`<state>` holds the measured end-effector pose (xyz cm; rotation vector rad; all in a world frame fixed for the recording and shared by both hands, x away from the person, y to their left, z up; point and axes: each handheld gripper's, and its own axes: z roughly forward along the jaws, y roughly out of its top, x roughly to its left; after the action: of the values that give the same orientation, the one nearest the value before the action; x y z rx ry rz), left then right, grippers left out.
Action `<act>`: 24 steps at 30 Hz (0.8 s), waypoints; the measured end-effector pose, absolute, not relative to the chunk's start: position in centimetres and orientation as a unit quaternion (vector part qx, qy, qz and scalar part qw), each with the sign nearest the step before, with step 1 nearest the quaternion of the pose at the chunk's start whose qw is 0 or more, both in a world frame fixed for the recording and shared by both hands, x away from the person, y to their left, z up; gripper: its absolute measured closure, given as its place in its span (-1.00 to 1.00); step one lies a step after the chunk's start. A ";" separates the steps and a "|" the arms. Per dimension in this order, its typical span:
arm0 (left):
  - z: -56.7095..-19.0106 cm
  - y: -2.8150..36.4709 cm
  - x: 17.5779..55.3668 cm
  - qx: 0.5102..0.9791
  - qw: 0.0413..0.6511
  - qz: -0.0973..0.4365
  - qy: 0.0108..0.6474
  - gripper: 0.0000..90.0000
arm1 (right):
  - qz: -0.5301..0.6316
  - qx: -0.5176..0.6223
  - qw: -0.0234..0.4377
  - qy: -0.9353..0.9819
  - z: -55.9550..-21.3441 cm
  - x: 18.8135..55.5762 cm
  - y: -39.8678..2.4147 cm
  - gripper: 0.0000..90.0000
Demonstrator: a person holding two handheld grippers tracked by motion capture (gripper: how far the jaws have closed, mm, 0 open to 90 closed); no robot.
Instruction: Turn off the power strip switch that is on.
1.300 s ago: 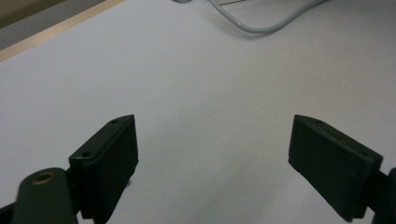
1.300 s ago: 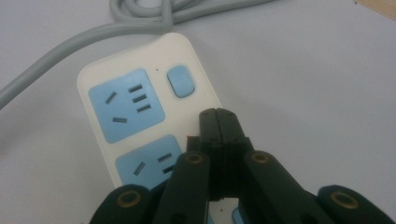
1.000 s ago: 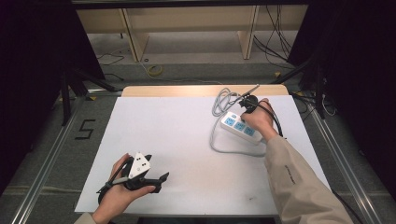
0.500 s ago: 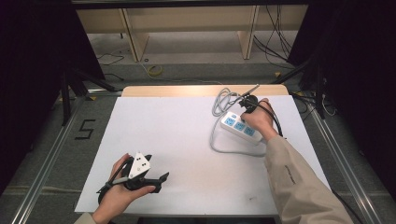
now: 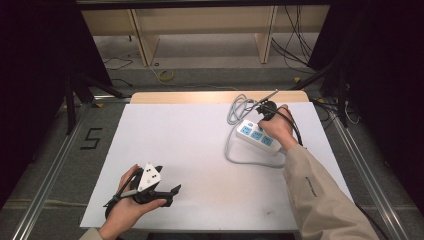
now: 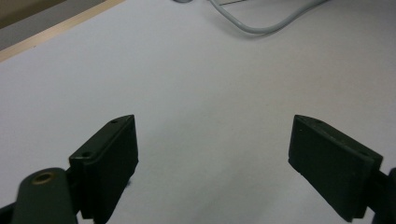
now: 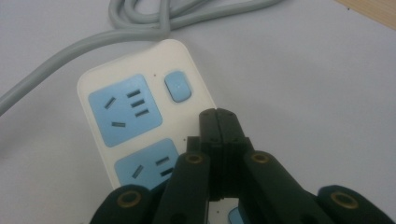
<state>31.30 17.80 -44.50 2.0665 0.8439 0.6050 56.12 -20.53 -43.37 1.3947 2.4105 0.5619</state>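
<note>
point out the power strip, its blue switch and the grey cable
power strip [image 7: 140,121], right gripper view, white casing beside the top socket
blue switch [image 7: 178,86], right gripper view, middle of the button
grey cable [image 5: 231,152], high view, the loop lying left of the strip

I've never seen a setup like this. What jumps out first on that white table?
Most striking is the white power strip with blue sockets at the table's far right, its grey cable coiled behind it. The right gripper hangs just above it with jaws pressed together, close to the blue switch. At the near left, the left gripper rests with jaws wide apart over the bare white table.
</note>
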 end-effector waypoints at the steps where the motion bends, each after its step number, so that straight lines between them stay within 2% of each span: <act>1: -44.5 17.8 31.3 0.818 0.403 0.239 0.334 -0.66 | 0.196 0.485 0.150 0.839 -43.4 56.1 -20.5 1.00; 20: -44.5 17.7 31.3 0.818 0.402 0.239 0.335 -0.65 | 0.218 0.483 0.155 0.834 -42.7 55.4 -21.2 1.00; 24: -44.5 17.7 31.3 0.818 0.402 0.239 0.336 -0.65 | 0.226 0.481 0.158 0.832 -42.5 55.1 -21.2 0.94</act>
<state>31.32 17.71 -44.53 2.0660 0.8482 0.6040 55.10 -21.16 -42.52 1.3759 2.3803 0.6452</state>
